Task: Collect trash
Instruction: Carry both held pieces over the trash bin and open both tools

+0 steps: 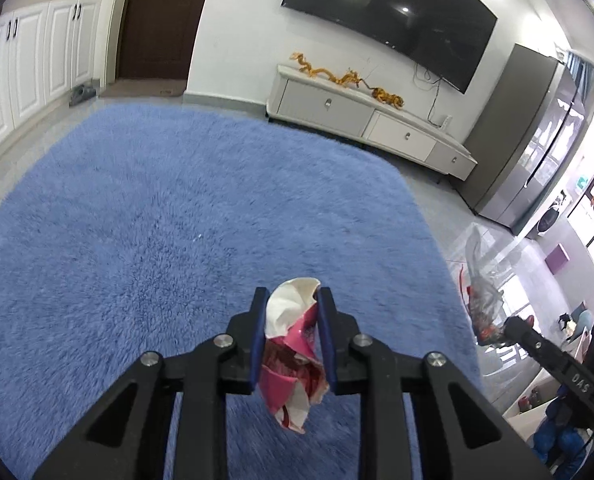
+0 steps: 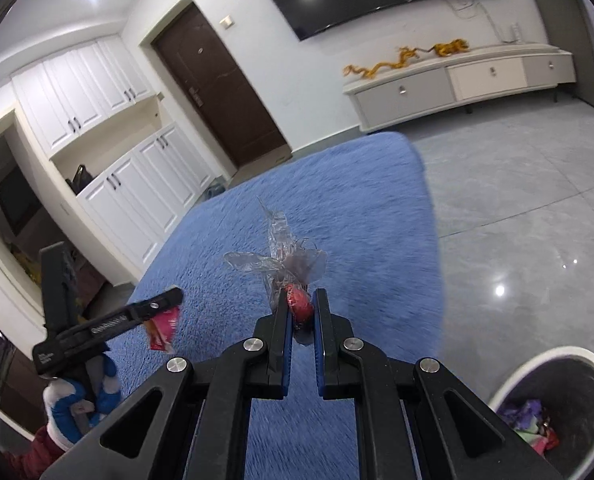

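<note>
My left gripper (image 1: 293, 300) is shut on a crumpled pink and white wrapper (image 1: 293, 348) and holds it above the blue rug (image 1: 177, 208). It also shows at the left of the right wrist view (image 2: 165, 308) with the pink wrapper (image 2: 163, 330). My right gripper (image 2: 302, 300) is shut on a clear plastic wrapper with a red part (image 2: 287, 270), held above the rug (image 2: 357, 208). It shows at the right of the left wrist view (image 1: 509, 326) with the clear wrapper (image 1: 483, 288). A dark trash bin (image 2: 557, 404) with a white rim holds several bits of trash at the lower right.
A white TV cabinet (image 1: 369, 120) with a golden dragon ornament (image 1: 345, 78) stands under a wall TV (image 1: 389, 16). White cupboards (image 1: 29, 64) and a brown door (image 1: 157, 20) are at the left. A grey fridge (image 1: 533, 136) stands at the right. Grey tiles (image 2: 517, 208) surround the rug.
</note>
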`<state>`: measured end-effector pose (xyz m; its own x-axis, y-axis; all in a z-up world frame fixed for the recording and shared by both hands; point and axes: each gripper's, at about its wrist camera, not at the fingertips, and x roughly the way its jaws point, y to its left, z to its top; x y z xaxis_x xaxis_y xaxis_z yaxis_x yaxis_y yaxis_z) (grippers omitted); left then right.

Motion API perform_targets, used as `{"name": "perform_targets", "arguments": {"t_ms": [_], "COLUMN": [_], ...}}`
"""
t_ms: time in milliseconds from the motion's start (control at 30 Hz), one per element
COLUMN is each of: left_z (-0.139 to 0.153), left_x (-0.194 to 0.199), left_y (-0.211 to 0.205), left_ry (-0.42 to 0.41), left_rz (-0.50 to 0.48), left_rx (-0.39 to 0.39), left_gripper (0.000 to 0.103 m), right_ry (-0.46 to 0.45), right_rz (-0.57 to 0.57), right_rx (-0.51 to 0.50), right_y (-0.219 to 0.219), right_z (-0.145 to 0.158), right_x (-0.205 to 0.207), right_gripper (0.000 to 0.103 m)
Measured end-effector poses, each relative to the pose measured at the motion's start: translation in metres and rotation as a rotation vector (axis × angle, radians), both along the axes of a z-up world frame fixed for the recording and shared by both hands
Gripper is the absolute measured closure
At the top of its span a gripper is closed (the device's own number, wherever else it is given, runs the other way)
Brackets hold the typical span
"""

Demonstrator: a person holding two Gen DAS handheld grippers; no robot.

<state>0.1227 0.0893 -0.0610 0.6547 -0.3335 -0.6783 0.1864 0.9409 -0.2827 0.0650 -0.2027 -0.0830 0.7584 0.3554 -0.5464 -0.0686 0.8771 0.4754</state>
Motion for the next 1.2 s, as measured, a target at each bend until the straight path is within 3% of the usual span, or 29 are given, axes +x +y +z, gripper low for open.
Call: {"name": "perform_targets", "arguments": {"t_ms": [333, 600, 767, 967, 1200], "left_z": [0.031, 0.048, 0.050, 0.035, 0.010], "left_x": [-0.046, -0.069, -0.076, -0.083, -0.097], "left_y": [-0.031, -0.073, -0.117, -0.205, -0.301], "left_ry": [-0.049, -0.088, -0.073, -0.024, 0.022], "left_rz": [-0.037, -0.138, -0.245, -0.444, -0.658], "left_rx": [0.020, 0.000, -0.016, -0.008, 0.055], "left_gripper": [0.088, 0.089, 0.089, 0.089, 0.089], "right_ry": [-0.042, -0.092, -0.079, -0.012, 0.111], "right_rz": [-0.067, -0.158, -0.240, -0.315, -0.411], "right_rx": [0.023, 0.010, -0.018, -0.077, -0.055], "right_y": [-0.038, -0.069, -0.100, -0.134, -0.173], "right_z": [0.012, 0.027, 0.023, 0.015, -0.025], "right_x": [-0.057, -0.107, -0.132, -0.151, -0.159], "right_gripper": [0.094, 0.094, 0.094, 0.093, 0.091]}}
